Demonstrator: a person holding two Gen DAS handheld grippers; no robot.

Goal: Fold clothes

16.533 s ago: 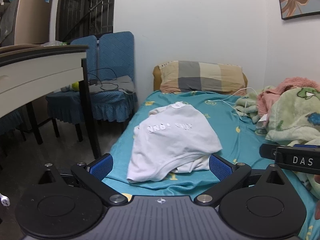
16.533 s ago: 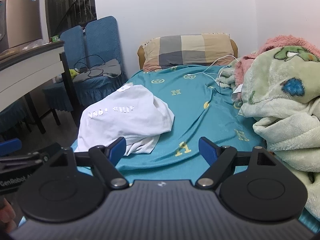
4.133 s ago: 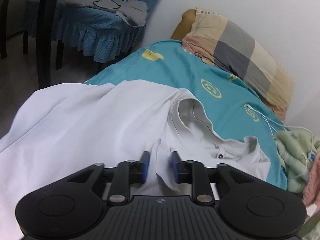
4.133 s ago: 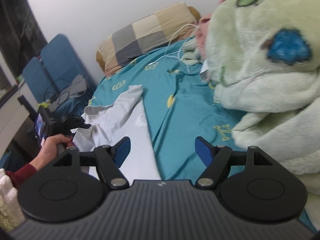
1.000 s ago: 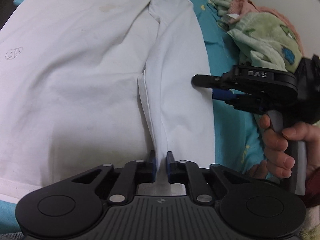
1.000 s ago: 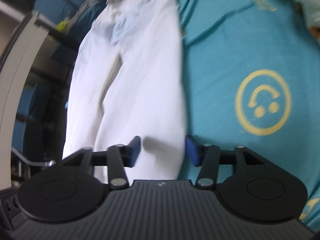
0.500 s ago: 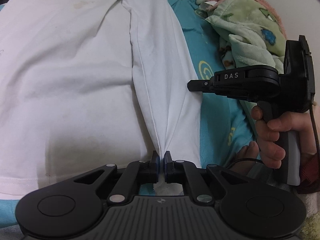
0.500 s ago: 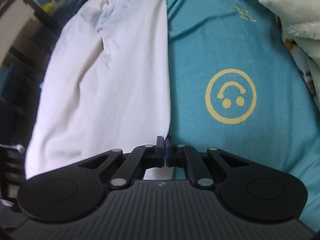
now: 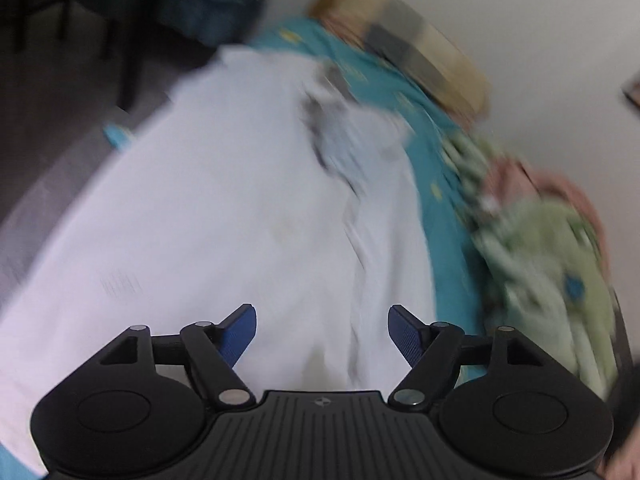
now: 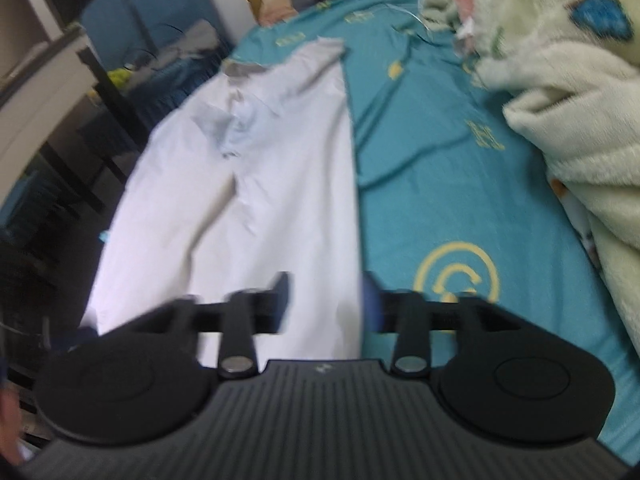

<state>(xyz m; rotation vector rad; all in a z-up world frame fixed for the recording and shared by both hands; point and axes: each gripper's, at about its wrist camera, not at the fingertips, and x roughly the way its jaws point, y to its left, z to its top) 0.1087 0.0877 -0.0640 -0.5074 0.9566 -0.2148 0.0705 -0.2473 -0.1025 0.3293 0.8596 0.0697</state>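
A white shirt (image 9: 224,216) lies spread lengthwise on the teal bedsheet (image 9: 440,184), collar toward the pillow. In the right wrist view the shirt (image 10: 264,168) has its right side folded inward, giving a straight edge along the sheet (image 10: 432,152). My left gripper (image 9: 322,330) is open and empty above the shirt's lower hem. My right gripper (image 10: 326,300) is open and empty over the shirt's lower right edge. Both views are motion-blurred.
A green fleece blanket (image 10: 568,80) is heaped along the bed's right side. A plaid pillow (image 9: 412,52) lies at the head. Blue chairs (image 10: 160,12) and a desk (image 10: 44,80) stand left of the bed.
Both grippers were shut on the shirt's lower hem half a second ago. Both have opened, let go of the shirt and tilted up toward the head of the bed.
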